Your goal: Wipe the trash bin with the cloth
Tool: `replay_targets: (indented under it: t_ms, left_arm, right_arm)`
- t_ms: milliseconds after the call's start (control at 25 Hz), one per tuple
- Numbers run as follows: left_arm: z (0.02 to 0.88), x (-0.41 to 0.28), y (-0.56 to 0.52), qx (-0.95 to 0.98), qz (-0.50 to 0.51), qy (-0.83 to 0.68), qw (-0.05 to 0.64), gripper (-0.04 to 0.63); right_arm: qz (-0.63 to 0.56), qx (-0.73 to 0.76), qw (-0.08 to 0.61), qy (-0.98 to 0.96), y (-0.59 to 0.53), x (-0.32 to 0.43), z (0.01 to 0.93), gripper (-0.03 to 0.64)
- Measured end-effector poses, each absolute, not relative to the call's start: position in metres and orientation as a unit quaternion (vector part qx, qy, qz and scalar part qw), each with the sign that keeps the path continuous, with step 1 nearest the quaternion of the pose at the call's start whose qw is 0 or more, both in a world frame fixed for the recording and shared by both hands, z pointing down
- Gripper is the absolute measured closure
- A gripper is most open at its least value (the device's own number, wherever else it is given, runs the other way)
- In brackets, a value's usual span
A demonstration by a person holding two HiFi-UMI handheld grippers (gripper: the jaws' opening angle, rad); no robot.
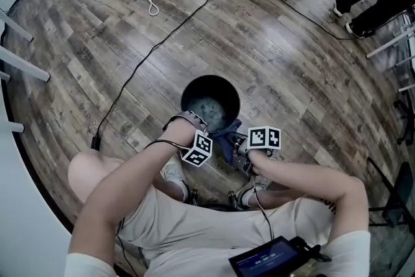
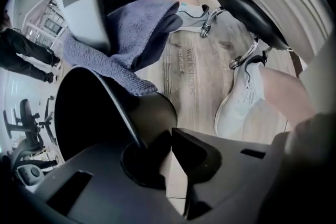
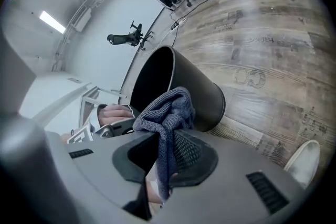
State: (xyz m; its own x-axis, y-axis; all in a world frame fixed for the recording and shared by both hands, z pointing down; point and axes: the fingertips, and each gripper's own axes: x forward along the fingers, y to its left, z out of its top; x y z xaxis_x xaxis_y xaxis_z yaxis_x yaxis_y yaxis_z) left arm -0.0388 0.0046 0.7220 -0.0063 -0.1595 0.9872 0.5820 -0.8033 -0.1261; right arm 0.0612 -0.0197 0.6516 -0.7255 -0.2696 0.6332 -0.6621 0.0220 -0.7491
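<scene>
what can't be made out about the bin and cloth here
- Bin outer wall: head view, camera looks straight down into it.
- Bin inside: left gripper view, too dark.
- Cloth lower end: right gripper view, hidden between the jaws.
- Screen text: head view, too small.

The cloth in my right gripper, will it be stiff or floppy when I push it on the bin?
Probably floppy: the cloth bunches in folds above the right gripper, which is shut on it. Its coarse weave looks grippy, so it likely won't slip out. Pressed on the trash bin, it should mould to the curved wall.
</scene>
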Motion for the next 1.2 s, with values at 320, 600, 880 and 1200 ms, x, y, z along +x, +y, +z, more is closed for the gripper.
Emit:
replay_targets:
  t_ms: [320, 600, 880, 1200]
  left_arm:
    - [0.720, -0.021, 0.013, -0.681, -0.668, -0.168, 0.248, 0.543]
    - [0.720, -0.016, 0.015, -0.692, -0.663, -0.168, 0.232, 0.534]
    - [0.722, -0.015, 0.012, -0.685, -0.677, -0.151, 0.225, 0.534]
    - [0.670, 0.009, 0.023, -0.757, -0.621, -0.126, 0.158, 0.366]
  right_arm:
    - [0.590, 0.343, 0.206, -0.701, -0.034, 0.067, 0.720, 0.563]
    - [0.578, 0.333, 0.262, -0.698, -0.045, 0.076, 0.835, 0.563]
    - [0.582, 0.344, 0.298, -0.674, -0.044, 0.081, 0.867, 0.563]
    - [0.504, 0.369, 0.332, -0.707, -0.077, 0.131, 0.758, 0.563]
